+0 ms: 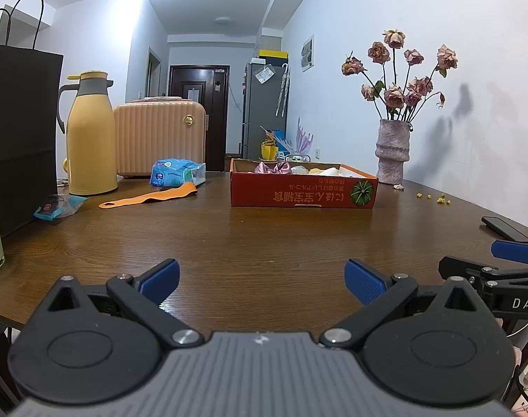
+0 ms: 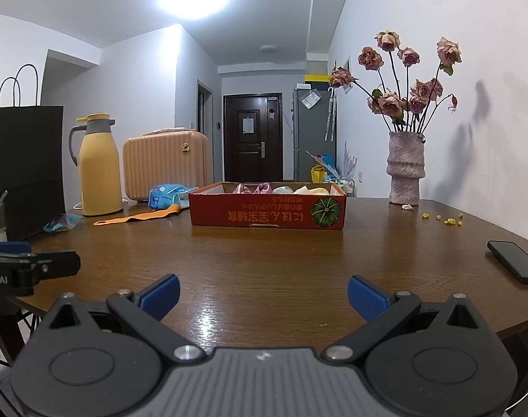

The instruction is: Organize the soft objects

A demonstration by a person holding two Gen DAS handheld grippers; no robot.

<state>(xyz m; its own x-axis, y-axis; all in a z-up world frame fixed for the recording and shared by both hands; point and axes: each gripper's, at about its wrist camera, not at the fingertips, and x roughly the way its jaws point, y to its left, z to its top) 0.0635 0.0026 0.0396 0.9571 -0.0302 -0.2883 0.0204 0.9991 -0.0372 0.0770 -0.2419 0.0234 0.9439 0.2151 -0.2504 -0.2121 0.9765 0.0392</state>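
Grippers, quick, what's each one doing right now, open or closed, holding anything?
Left gripper: open, holding nothing, low over the table.
Right gripper: open, holding nothing, also over the table.

Both wrist views sit low at the near edge of the tabletop [image 1: 264, 243], facing level across it toward the red cardboard box [image 1: 304, 189] mid-distance and the hallway door [image 2: 253, 137] far behind. Left view stands left of the right one: each catches the other gripper at its frame edge. Shared: box, vase of dried roses [image 2: 405, 168], yellow thermos [image 1: 90, 139], phone [image 2: 516, 260].
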